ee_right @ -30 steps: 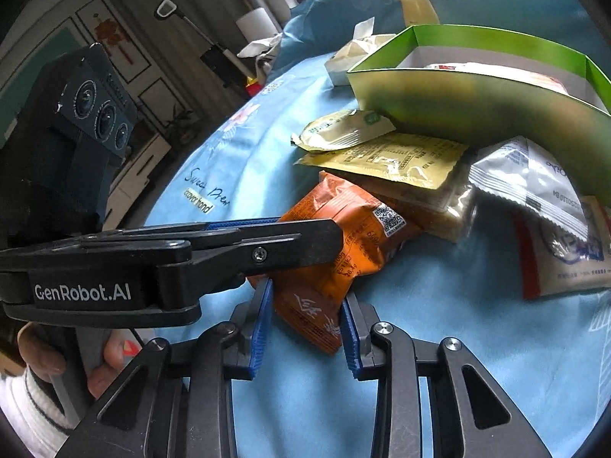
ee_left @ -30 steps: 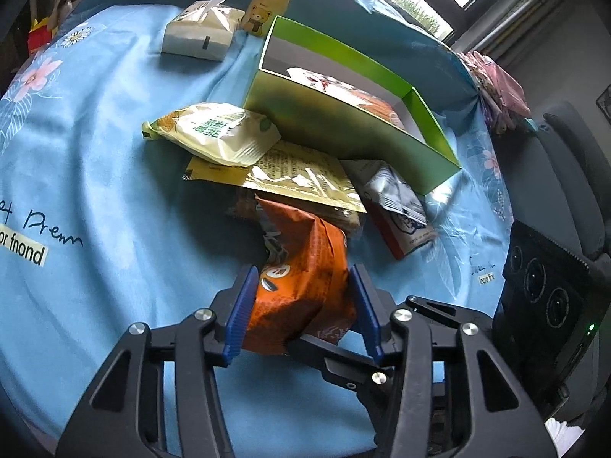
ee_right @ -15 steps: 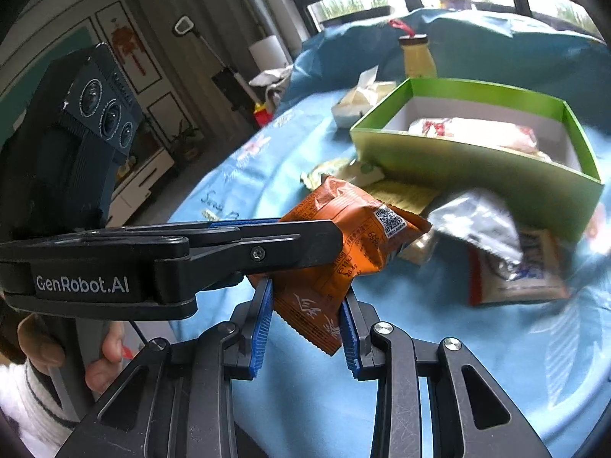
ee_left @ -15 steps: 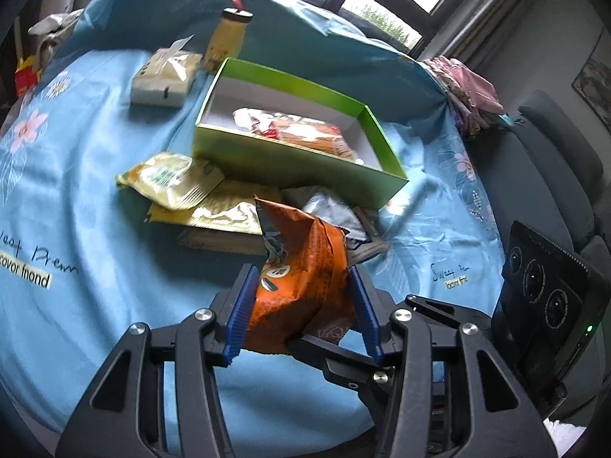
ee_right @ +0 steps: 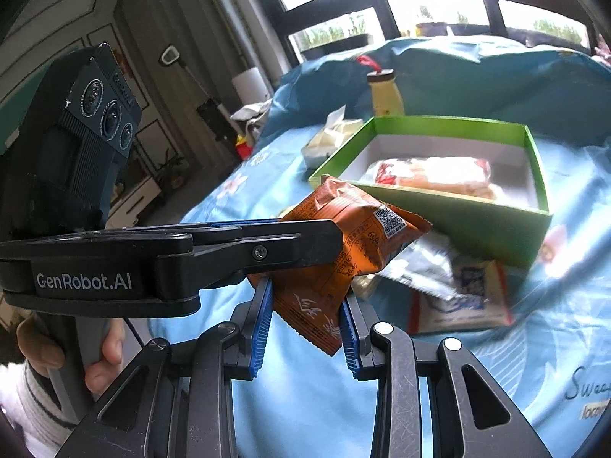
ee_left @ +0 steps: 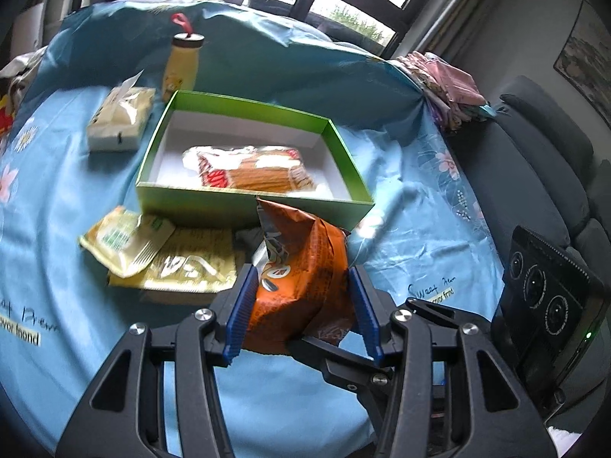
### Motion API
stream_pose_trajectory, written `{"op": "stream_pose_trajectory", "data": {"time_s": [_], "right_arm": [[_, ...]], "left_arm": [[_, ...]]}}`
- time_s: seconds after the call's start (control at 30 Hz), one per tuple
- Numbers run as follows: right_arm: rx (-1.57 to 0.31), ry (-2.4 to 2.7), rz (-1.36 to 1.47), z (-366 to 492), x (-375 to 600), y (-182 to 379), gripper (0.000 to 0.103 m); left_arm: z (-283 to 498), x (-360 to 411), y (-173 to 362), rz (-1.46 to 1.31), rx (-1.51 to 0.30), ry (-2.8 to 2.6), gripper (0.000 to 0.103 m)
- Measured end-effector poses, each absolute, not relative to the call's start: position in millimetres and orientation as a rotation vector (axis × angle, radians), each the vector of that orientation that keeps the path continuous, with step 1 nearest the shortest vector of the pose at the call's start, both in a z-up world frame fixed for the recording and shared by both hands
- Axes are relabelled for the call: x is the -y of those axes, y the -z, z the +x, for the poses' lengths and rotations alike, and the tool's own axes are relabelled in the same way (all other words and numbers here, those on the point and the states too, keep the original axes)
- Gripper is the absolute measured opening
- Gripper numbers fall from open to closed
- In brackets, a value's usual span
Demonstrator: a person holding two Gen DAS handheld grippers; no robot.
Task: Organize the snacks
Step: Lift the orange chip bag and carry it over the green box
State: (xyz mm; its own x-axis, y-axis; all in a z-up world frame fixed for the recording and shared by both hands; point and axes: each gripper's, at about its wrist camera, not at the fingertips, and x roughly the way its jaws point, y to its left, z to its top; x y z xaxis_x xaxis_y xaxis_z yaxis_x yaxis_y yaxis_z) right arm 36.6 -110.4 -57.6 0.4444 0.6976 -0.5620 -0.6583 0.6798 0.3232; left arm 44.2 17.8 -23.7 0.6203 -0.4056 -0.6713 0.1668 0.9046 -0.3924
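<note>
Left wrist: yellow packets (ee_left: 152, 255) before green box (ee_left: 248, 206), beside orange packet (ee_left: 305, 282).

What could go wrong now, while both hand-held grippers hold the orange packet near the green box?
1. The left hand-held gripper and right hand-held gripper both clamp the orange packet; pulling apart may tear or crush it.
2. Its leading edge sits near the green box wall and might push the box.
3. It may land on the packet already inside.
</note>
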Motion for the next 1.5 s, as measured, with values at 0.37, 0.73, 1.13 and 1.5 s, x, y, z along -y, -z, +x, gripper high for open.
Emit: {"op": "stream_pose_trajectory", "data": {"time_s": [0.37, 0.73, 1.13, 1.5], "right_arm": [[-0.697, -0.807, 0.099, 68.5, 126.8, 51.4, 0.035], [-0.666, -0.795, 0.114, 114.2, 134.6, 42.3, 0.035], [-0.695, -0.765, 0.090, 173.3, 125.0, 50.5, 0.035], [-0.768, -0.712, 0.047, 203.5, 108.6, 72.4, 0.035]], "left_arm": [[87.6, -0.2, 14.4, -0.271, -0.835, 0.347, 0.050], [131.8, 6.1, 7.5, -0.257, -0.813, 0.349, 0.050], [196.0, -2.7, 25.0, -0.308, -0.871, 0.327, 0.051], [217.9, -15.1, 52.9, -0.353, -0.927, 0.264, 0.053]]}}
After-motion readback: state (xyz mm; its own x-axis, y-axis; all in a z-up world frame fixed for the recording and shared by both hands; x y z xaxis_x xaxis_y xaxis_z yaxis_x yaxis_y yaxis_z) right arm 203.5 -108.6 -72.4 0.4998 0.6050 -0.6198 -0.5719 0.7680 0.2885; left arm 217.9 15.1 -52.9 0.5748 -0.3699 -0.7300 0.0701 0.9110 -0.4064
